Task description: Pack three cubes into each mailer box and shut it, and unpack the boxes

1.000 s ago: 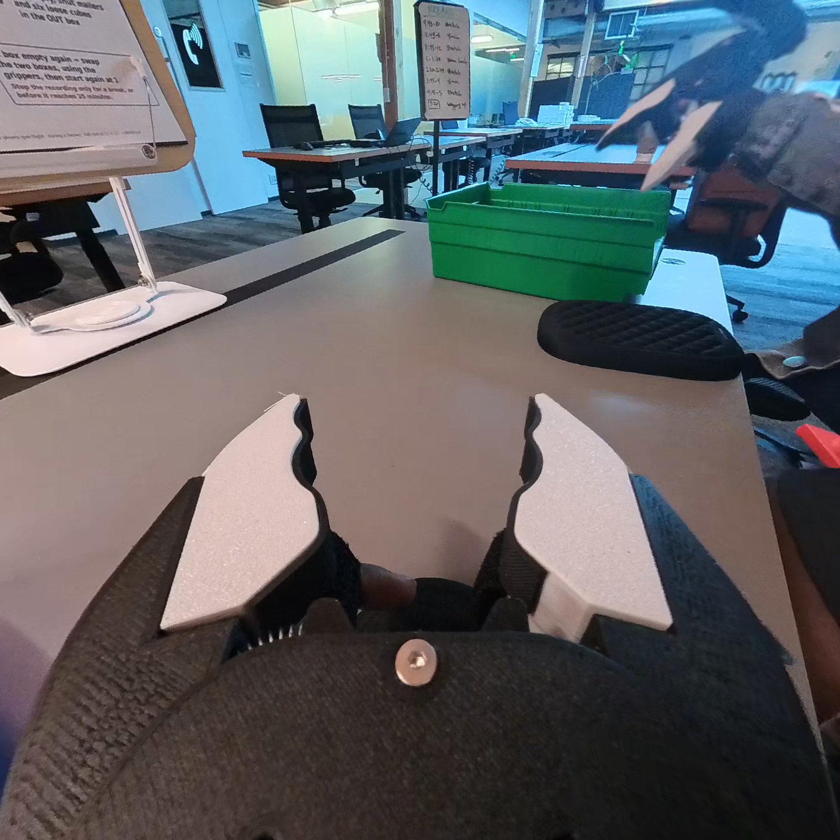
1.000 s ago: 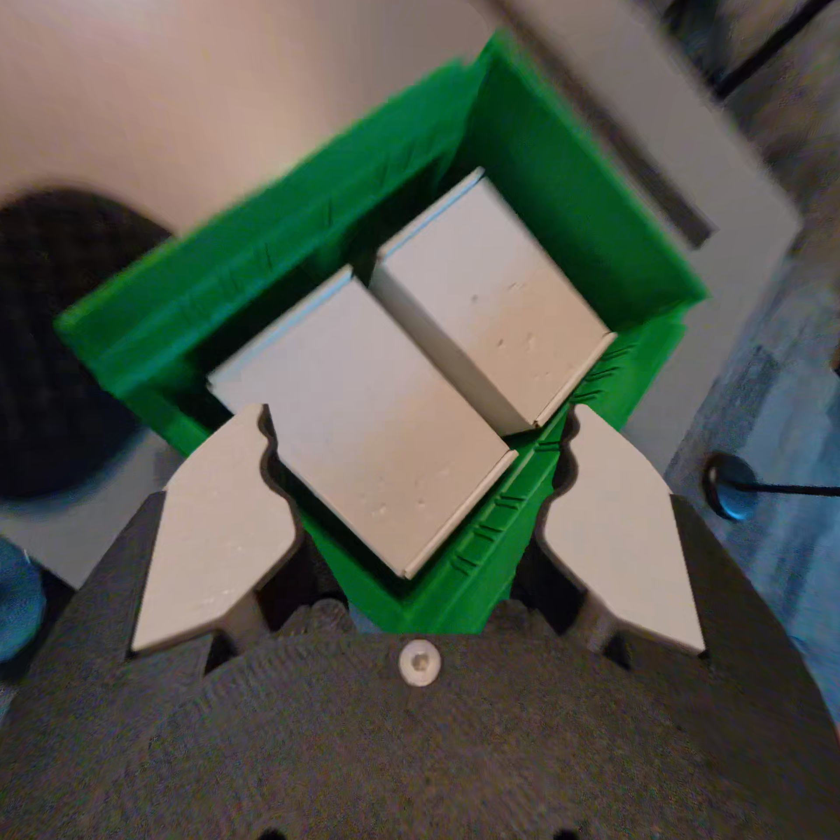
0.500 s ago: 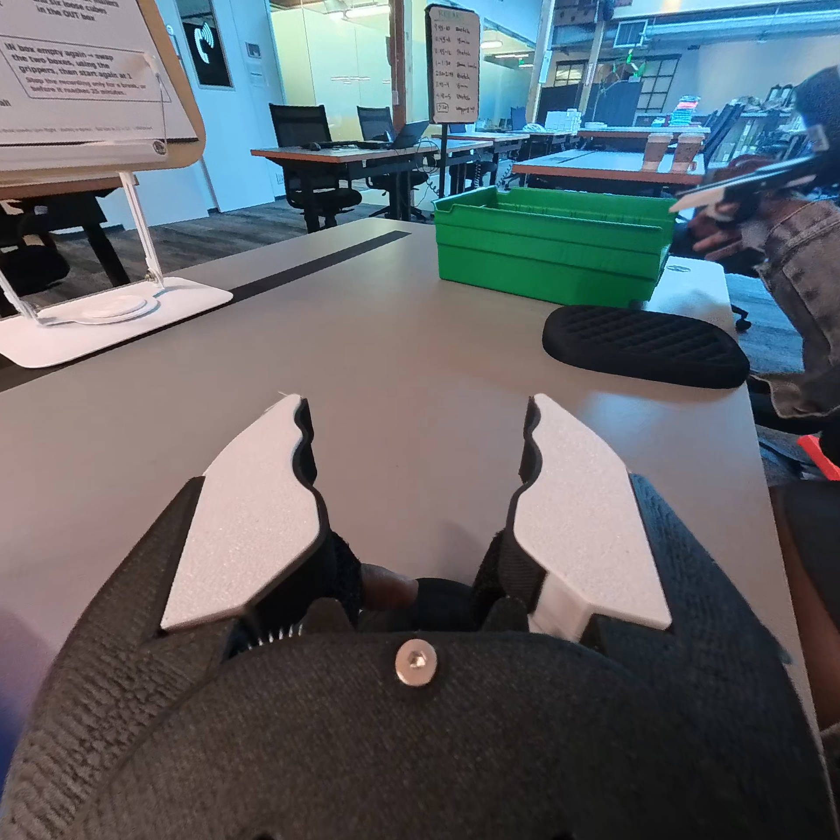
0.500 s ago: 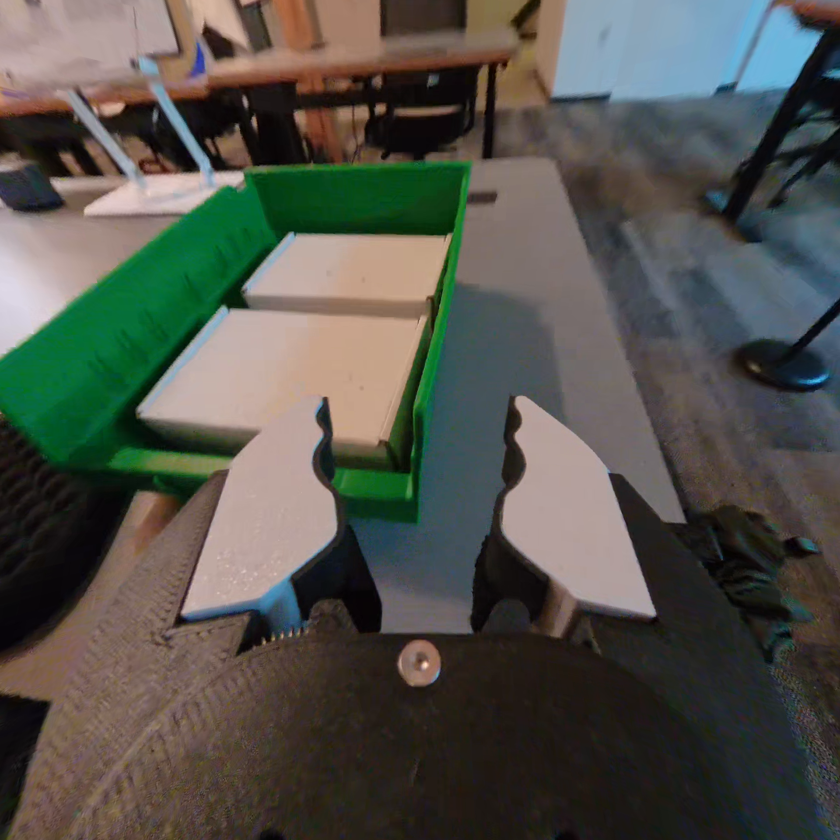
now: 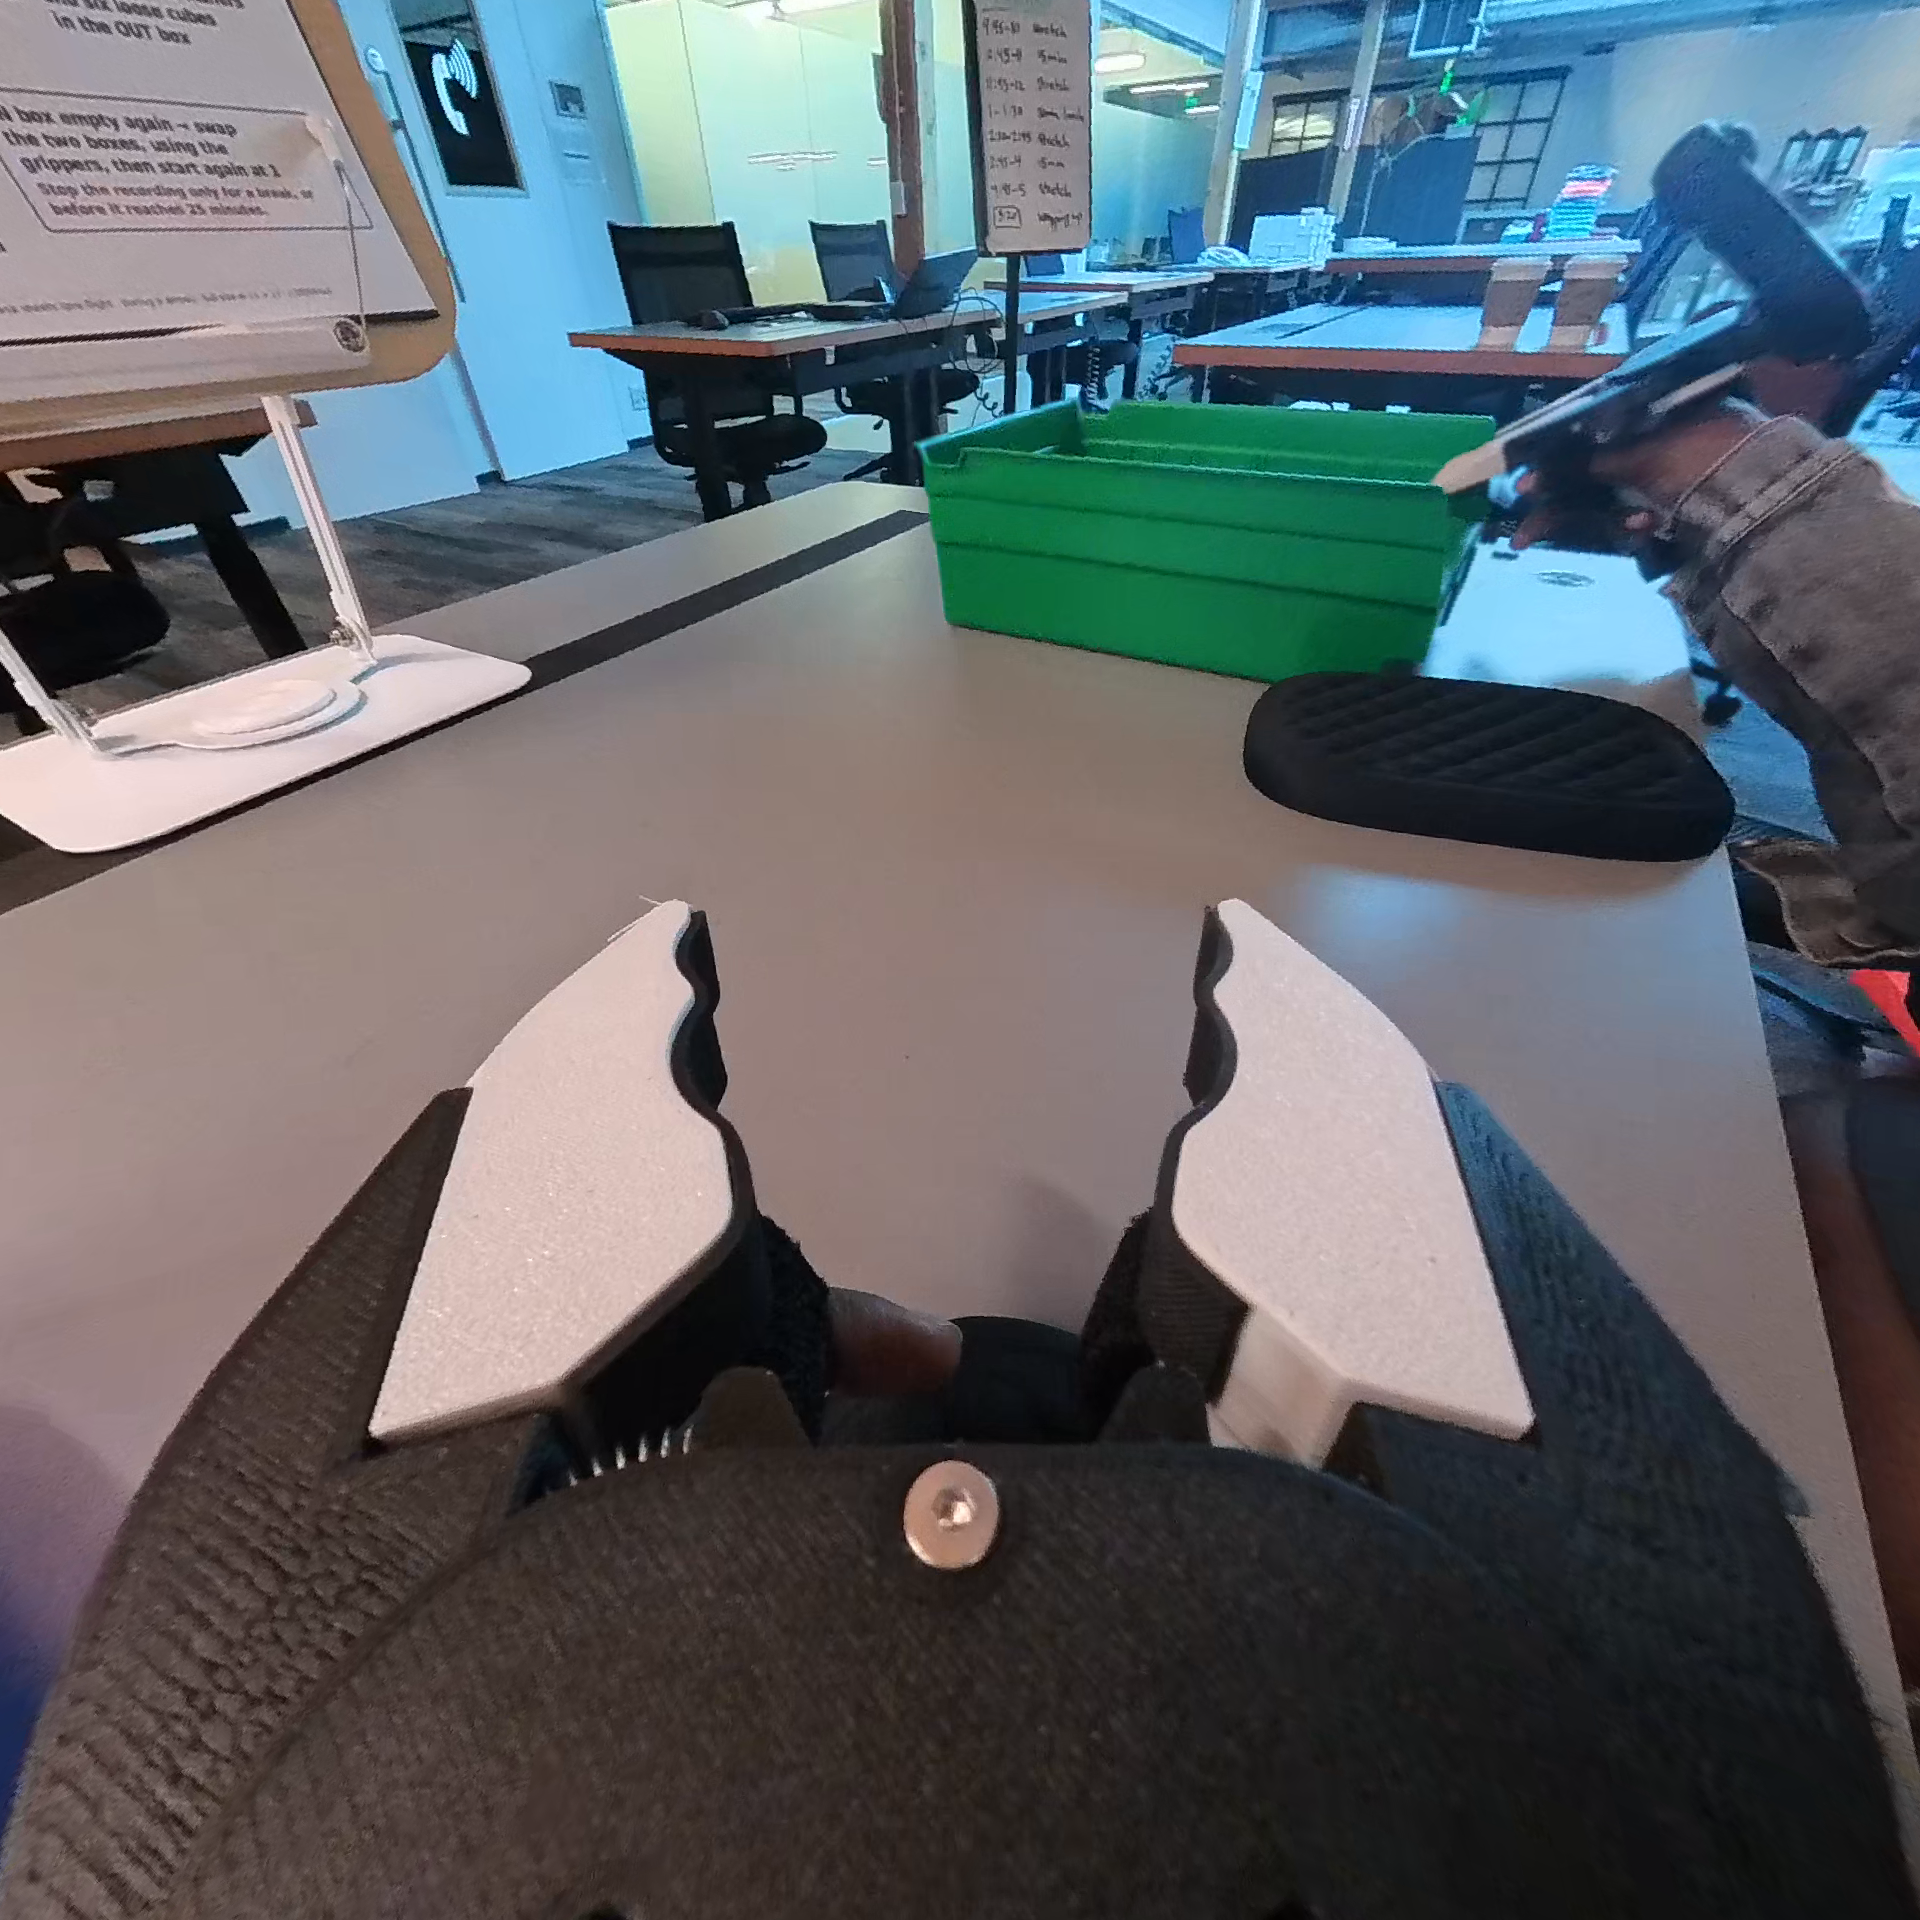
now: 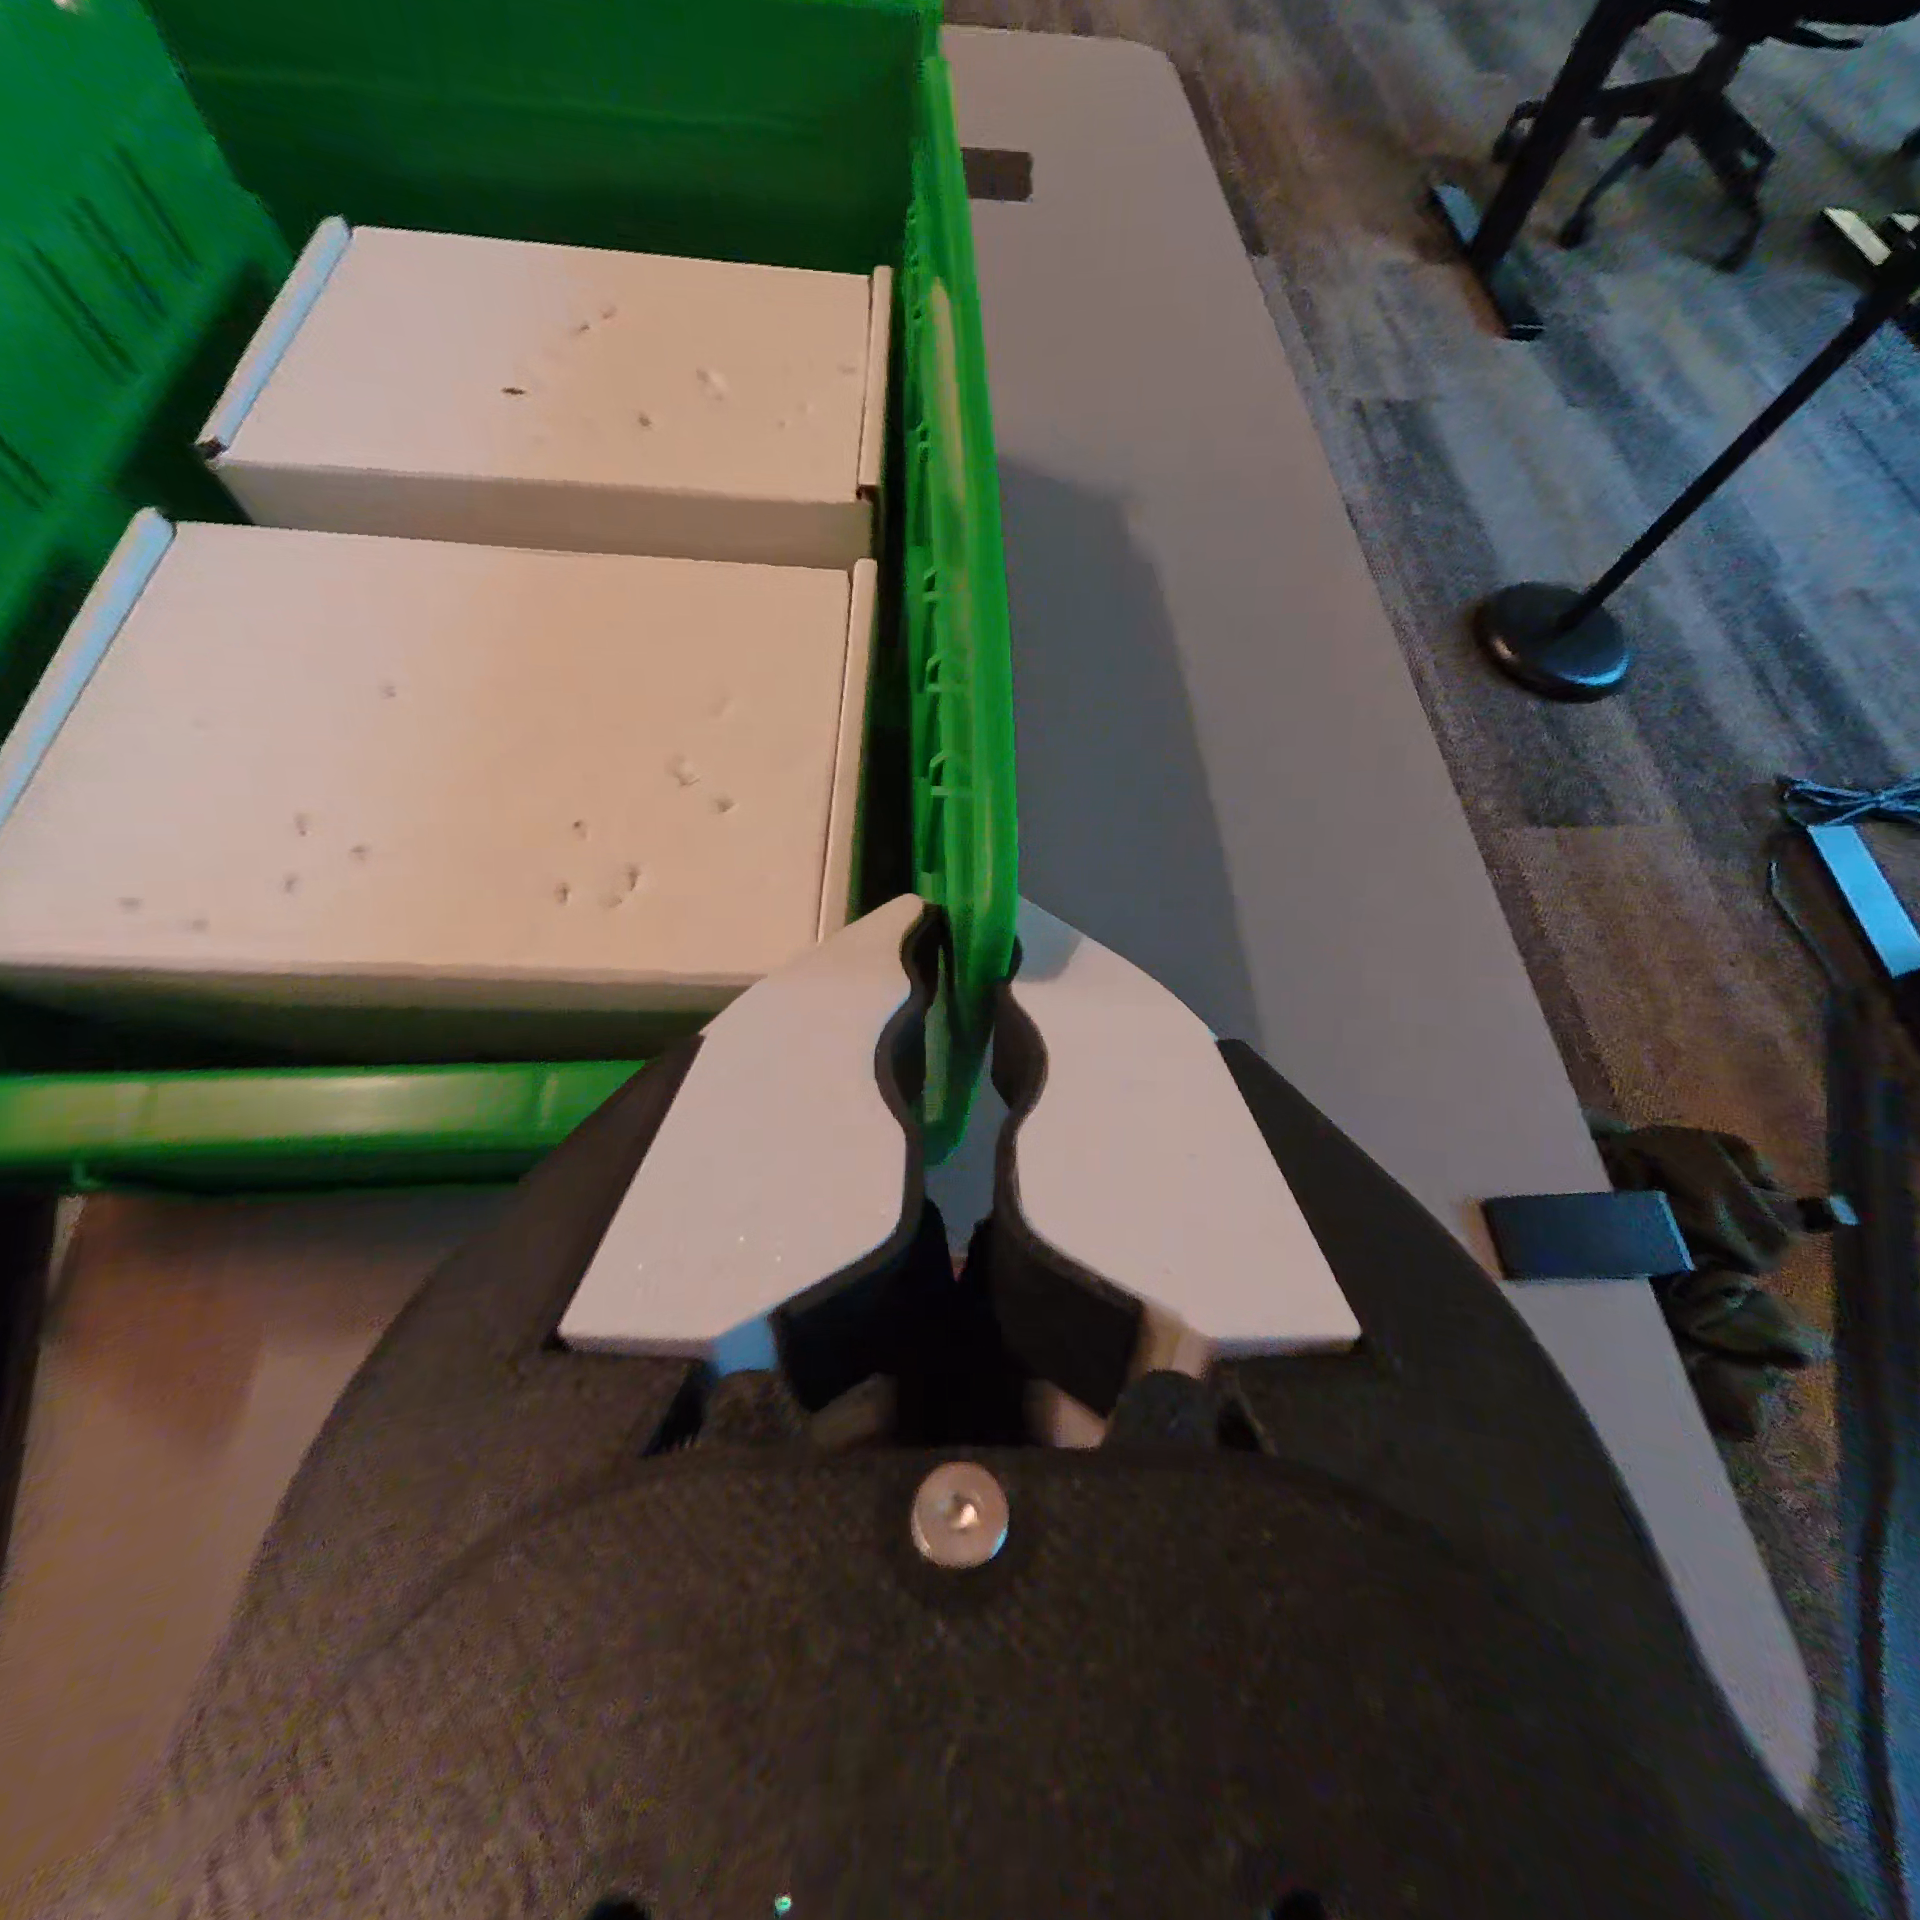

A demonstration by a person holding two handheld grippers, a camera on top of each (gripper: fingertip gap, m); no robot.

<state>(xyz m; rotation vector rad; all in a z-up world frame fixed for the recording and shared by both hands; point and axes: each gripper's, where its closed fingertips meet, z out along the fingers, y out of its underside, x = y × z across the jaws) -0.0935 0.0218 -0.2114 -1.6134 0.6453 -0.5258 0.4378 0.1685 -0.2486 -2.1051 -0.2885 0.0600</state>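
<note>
Right tool: (image 6: pixel 961 1023) a second ago it hung wide over the bin; half a second ago it was level with the bin's side, still parted; now it is clamped narrow on the bin's right wall, one finger inside, one outside.
Left tool: (image 5: pixel 956 997) wide and empty, low over the tabletop, unchanged across the second.
Bin: (image 6: pixel 961 582) green, at the far right of the tabletop; the grip sits near its nearest corner.
Boxes: near box (image 6: pixel 416 748) and far box (image 6: pixel 551 384), both white, lids down, side by side in the bin and against the gripped wall.
Cubes: none in view; whether the boxes hold any cannot be told.
Meaning: the grip is on the bin, not a box, so I judge the bin is about to be dragged or turned before any box is lifted out.
Tabletop: (image 5: pixel 831 831) grey, with a dark strip across it; a black pad (image 5: pixel 1486 764) lies just before the bin, a white stand (image 5: pixel 260 717) with a sheet at far left.
Room: open office, desks, chairs (image 5: pixel 717 343) and a whiteboard behind.
</note>
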